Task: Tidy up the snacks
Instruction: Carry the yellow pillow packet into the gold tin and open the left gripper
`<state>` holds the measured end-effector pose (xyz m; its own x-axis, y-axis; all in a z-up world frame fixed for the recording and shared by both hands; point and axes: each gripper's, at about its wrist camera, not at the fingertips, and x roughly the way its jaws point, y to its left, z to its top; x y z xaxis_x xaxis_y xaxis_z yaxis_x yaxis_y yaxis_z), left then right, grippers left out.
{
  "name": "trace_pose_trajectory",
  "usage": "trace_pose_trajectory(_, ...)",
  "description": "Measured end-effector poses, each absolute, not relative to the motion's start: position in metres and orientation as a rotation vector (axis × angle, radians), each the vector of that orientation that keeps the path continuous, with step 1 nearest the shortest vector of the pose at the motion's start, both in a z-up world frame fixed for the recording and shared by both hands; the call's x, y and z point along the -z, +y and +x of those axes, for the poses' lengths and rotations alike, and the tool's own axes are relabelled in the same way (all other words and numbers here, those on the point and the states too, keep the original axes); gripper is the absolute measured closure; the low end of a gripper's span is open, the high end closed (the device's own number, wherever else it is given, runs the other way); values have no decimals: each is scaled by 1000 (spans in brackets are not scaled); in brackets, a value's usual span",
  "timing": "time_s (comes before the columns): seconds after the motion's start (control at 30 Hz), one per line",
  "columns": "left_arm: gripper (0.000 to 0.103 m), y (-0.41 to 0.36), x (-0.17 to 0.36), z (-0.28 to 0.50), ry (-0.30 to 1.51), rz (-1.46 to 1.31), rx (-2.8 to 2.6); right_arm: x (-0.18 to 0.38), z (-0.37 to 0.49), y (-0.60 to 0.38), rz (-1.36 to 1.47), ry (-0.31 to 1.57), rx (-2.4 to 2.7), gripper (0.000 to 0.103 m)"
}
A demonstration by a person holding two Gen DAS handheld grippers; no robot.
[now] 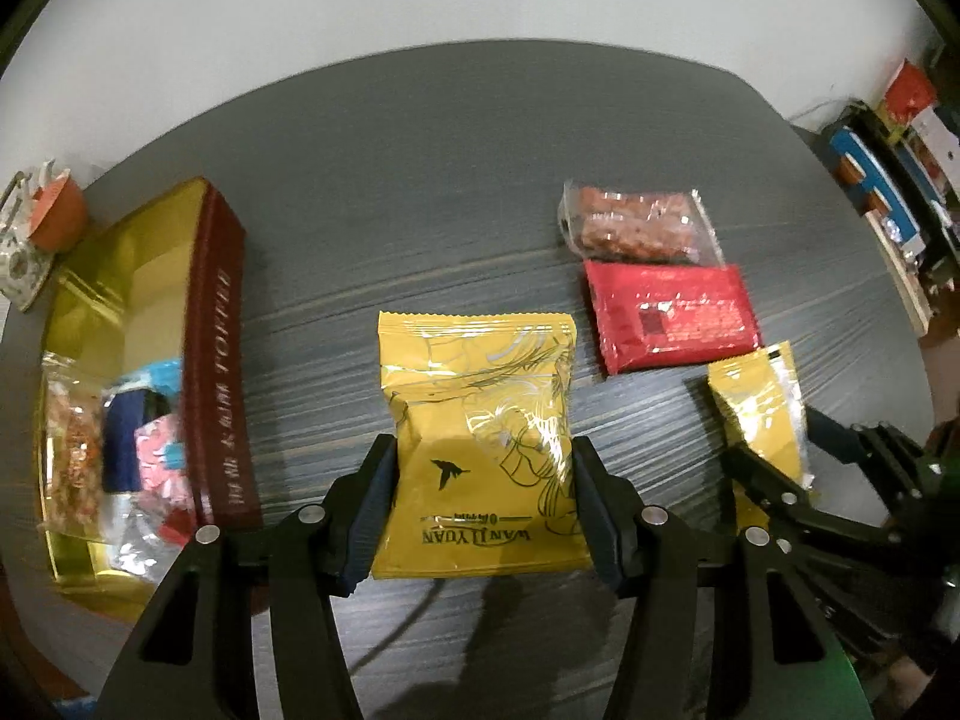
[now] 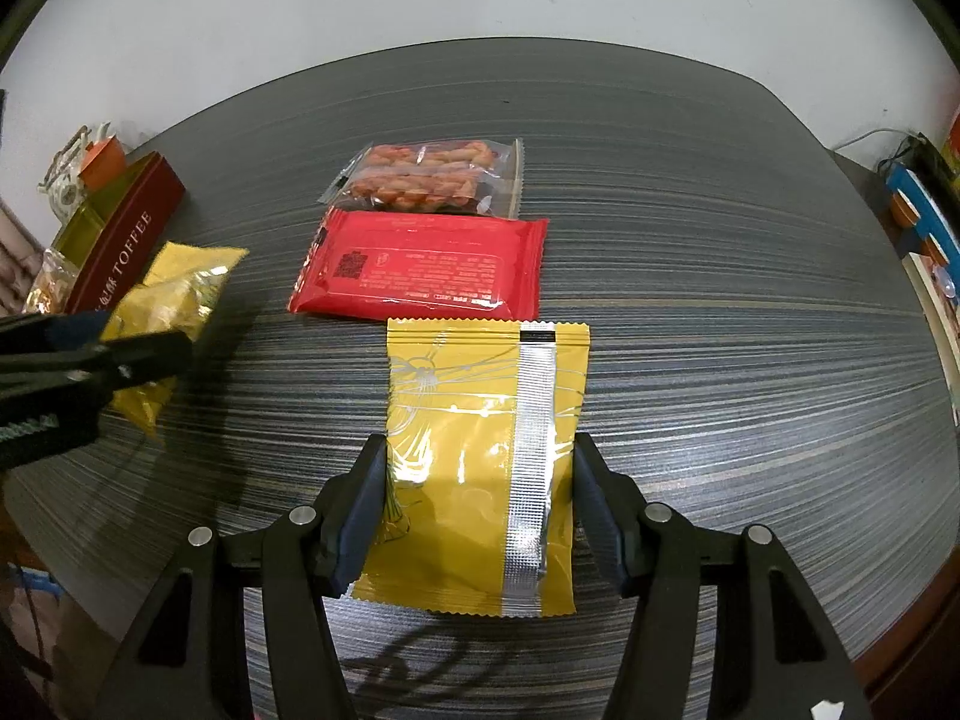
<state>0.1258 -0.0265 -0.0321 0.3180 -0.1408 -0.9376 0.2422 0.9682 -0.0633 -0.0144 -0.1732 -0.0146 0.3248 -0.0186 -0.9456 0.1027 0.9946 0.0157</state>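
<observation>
My left gripper (image 1: 483,504) is shut on a yellow WANLIYUAN snack packet (image 1: 480,438), held above the dark striped table. It also shows at the left of the right wrist view (image 2: 165,306). My right gripper (image 2: 477,504) is shut on a second yellow packet (image 2: 480,456), silver back seam up, also seen in the left wrist view (image 1: 759,414). A red packet (image 2: 420,264) and a clear bag of orange-brown snacks (image 2: 429,180) lie on the table beyond it. A maroon and gold TOFFEE box (image 1: 219,360) at the left holds several snacks.
The dark wood-grain table (image 2: 720,330) ends at a white wall. An orange cup and patterned items (image 1: 54,216) stand behind the box. Coloured boxes and books (image 1: 894,192) sit beyond the table's right edge.
</observation>
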Motion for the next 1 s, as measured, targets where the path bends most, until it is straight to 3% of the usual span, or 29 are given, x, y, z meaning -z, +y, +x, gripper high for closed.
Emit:
trace_pose_trajectory(0.5, 46, 61, -26, 118, 1121, 23, 141, 18, -15, -166, 68, 1230, 74, 47)
trace_pose_trajectory(1.0, 46, 167, -4, 106, 1162, -46, -74, 25, -13, -161, 55, 1225, 77, 47)
